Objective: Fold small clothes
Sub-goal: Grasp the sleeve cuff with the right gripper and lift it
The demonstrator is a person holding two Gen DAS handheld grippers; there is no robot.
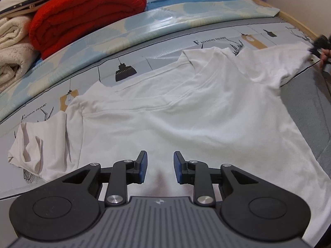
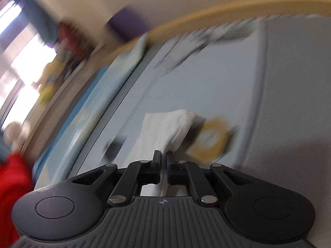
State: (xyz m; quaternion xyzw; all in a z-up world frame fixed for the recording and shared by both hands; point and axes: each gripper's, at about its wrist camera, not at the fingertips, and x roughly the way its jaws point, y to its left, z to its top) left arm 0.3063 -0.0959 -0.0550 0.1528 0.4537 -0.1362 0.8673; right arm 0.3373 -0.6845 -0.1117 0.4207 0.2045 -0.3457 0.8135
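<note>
From where I sit: cream folded blanket (image 1: pixel 12 47) and red rolled quilt (image 1: pixel 82 14) stacked far left on the bed, well away from the work. White T-shirt (image 1: pixel 175 113) lies spread flat across the printed grey sheet (image 1: pixel 165 47), soft knit, a few long creases across the chest; its one sleeve (image 1: pixel 35 144) at the left is crumpled and bunched. Left gripper (image 1: pixel 160 165) hangs over the shirt's lower hem area, jaws partly spread, blue pads clear, nothing between them, not touching cloth that I can see. Other sleeve runs out to the far right edge, where the right gripper (image 1: pixel 319 45) shows as a dark blur with the person's fingers (image 1: pixel 325 54) beside it. Right wrist view is heavily motion-blurred, but the right gripper (image 2: pixel 163 157) reads pressed together, pinching a fold of the white sleeve fabric (image 2: pixel 167 128), which rises ahead of the fingers over the sheet's yellow print (image 2: pixel 211 138).
</note>
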